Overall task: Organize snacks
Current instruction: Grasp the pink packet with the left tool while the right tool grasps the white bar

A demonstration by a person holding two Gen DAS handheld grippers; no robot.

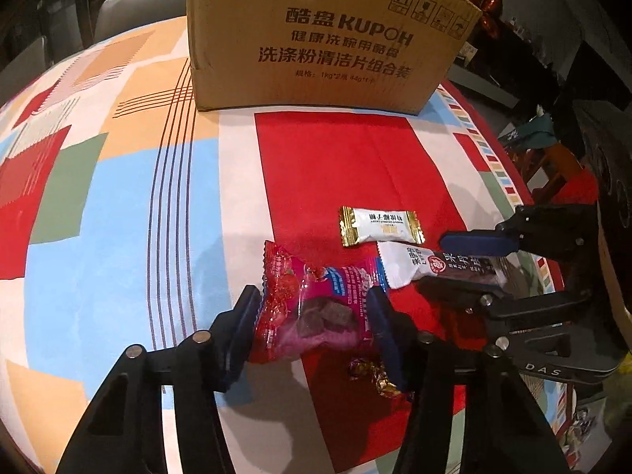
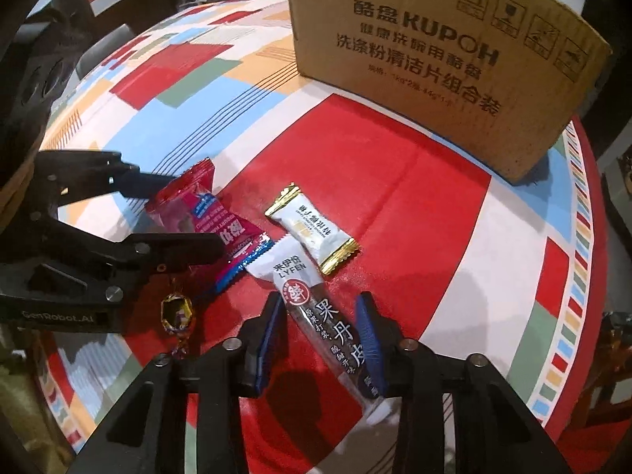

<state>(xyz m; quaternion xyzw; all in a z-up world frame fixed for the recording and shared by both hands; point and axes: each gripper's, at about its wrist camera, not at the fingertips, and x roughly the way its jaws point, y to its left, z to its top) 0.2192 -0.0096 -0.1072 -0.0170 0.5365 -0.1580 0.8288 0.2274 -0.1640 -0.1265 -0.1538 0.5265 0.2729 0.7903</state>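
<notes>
A red and pink snack packet (image 1: 316,308) lies on the patterned tablecloth between the fingers of my left gripper (image 1: 314,296), which touch its two sides; it also shows in the right wrist view (image 2: 205,221). A long white and brown fruit-leather bar (image 2: 328,316) lies between the open fingers of my right gripper (image 2: 322,308); it shows in the left wrist view (image 1: 442,264) too. A white and gold candy (image 1: 379,226) (image 2: 312,233) lies just beyond both. A small gold-wrapped sweet (image 1: 375,375) (image 2: 177,312) lies near my left gripper.
A large brown cardboard box (image 1: 320,35) (image 2: 442,55) stands at the far side of the table. The table's right edge (image 1: 525,181) falls off to dark furniture. A chair (image 1: 134,4) stands behind the table at far left.
</notes>
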